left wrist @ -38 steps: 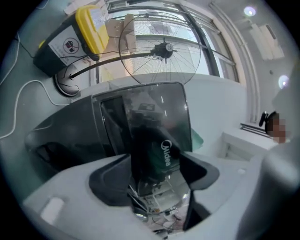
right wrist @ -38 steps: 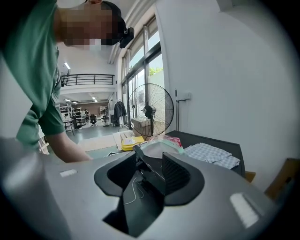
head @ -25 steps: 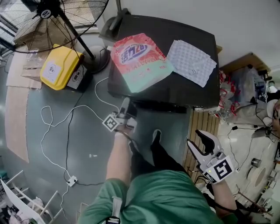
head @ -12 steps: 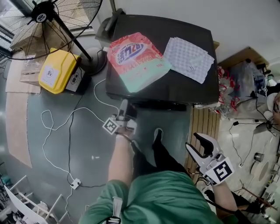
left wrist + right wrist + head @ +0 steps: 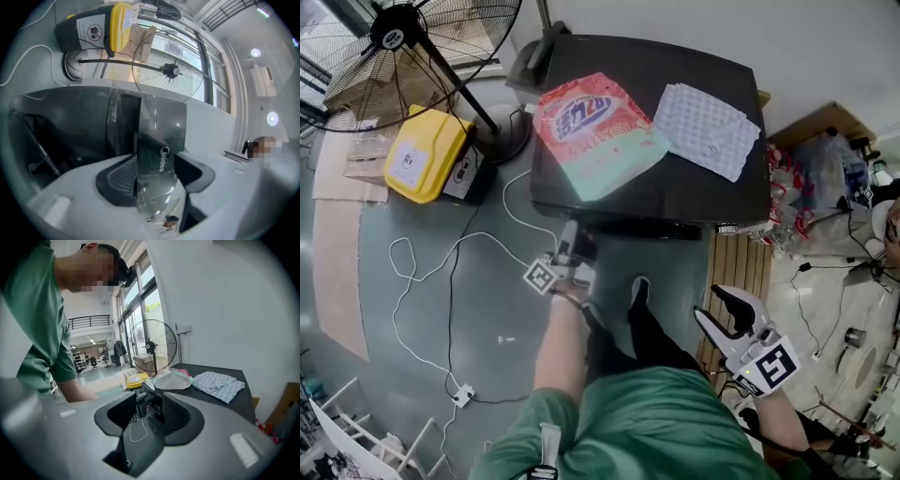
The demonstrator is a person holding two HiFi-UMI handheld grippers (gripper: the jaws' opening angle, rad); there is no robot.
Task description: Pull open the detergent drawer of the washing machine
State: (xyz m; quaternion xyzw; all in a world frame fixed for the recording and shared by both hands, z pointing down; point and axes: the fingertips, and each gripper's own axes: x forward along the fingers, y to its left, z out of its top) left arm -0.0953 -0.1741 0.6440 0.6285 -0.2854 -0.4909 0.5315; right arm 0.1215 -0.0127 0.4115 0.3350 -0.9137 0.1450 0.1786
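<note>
Detergent drawer (image 5: 157, 133) between closing left tongs (image 5: 157, 177) | head view hides it | right tongs (image 5: 149, 411) released

My own legs (image 5: 652, 337) fill most of the floor before the washing machine (image 5: 694, 192). That leaves the left gripper (image 5: 572, 236) only a narrow lane along their left side to the machine's front. Its jaws are closing with the drawer front (image 5: 154, 154) between them. Further left, a white cable (image 5: 412, 281) loops over otherwise open floor, with a yellow box (image 5: 427, 155) and the fan base (image 5: 504, 133) beyond. The right gripper (image 5: 715, 305) hangs, jaws apart, by wooden slats (image 5: 736, 267) with free air around it; clutter (image 5: 816, 197) crowds the far right. On top, a detergent bag (image 5: 598, 131) and checked cloth (image 5: 708, 131) leave the near edge bare.
</note>
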